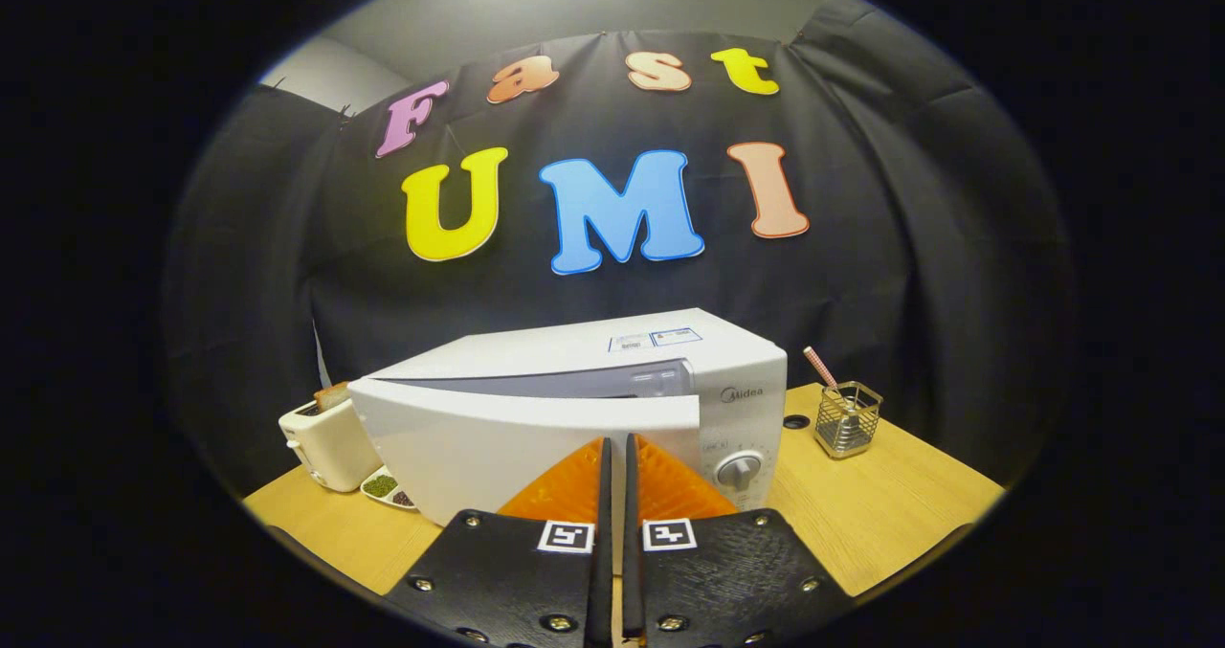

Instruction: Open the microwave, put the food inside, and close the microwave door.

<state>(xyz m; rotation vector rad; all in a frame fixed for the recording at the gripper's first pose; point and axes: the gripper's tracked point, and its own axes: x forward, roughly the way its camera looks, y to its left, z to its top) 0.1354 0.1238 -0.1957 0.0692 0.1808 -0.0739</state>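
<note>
A toaster (328, 442), wire holder (847, 420) and small dish (385, 487) on the wooden table (890, 514).

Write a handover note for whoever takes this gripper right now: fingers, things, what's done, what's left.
Gripper: fingers nearly together with a thin gap, nothing between them, tips at the free edge of the microwave door.
White box-shaped microwave on the wooden table: door ajar, swung partly out.
Small white dish of food sits on the table between the microwave and the white toaster.
Wire mesh holder stands right of the microwave.
Done: door started open.
Left: open it fully, load the food, shut the door.
</note>
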